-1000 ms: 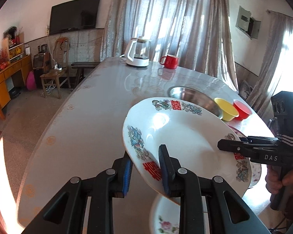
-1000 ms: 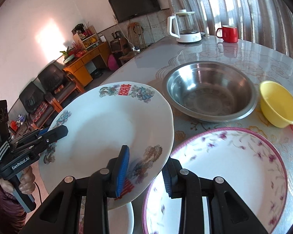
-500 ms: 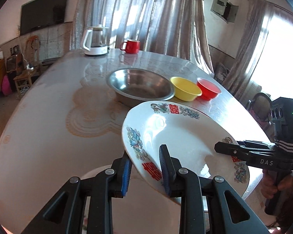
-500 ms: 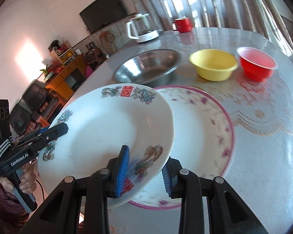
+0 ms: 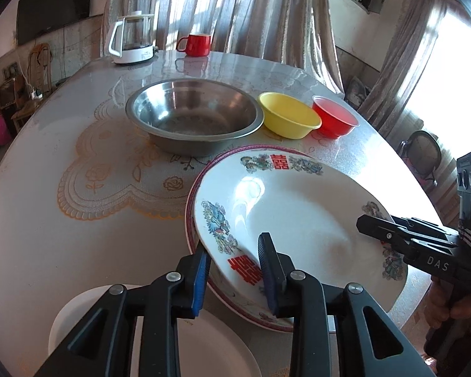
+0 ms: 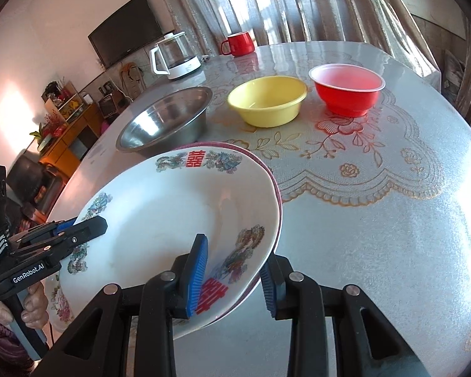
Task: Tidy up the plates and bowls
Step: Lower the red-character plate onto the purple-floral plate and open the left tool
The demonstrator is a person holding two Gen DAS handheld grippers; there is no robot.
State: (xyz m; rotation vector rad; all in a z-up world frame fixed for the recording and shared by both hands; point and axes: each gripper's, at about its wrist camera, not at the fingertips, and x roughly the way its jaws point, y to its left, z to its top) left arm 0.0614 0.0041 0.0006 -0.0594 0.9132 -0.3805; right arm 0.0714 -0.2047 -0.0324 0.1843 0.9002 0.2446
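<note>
A white plate with red characters and bird patterns (image 5: 292, 213) (image 6: 172, 213) is held at opposite rims by both grippers. My left gripper (image 5: 234, 264) is shut on its near rim; it also shows in the right wrist view (image 6: 78, 226). My right gripper (image 6: 234, 270) is shut on the other rim and shows in the left wrist view (image 5: 373, 226). The plate hovers tilted just above a larger pink-rimmed floral plate (image 5: 204, 169) (image 6: 274, 185) on the table. A steel bowl (image 5: 194, 116), a yellow bowl (image 5: 289, 119) and a red bowl (image 5: 336, 116) stand behind.
A plain white plate (image 5: 210, 339) lies at the near table edge under my left gripper. A glass kettle (image 5: 132, 40) and a red mug (image 5: 196, 44) stand at the far end. The lace-patterned tabletop (image 6: 376, 188) stretches to the right.
Both grippers carried the white plate rightward along the table, from beside the steel bowl to over the pink-rimmed plate, and lowered it close to that plate.
</note>
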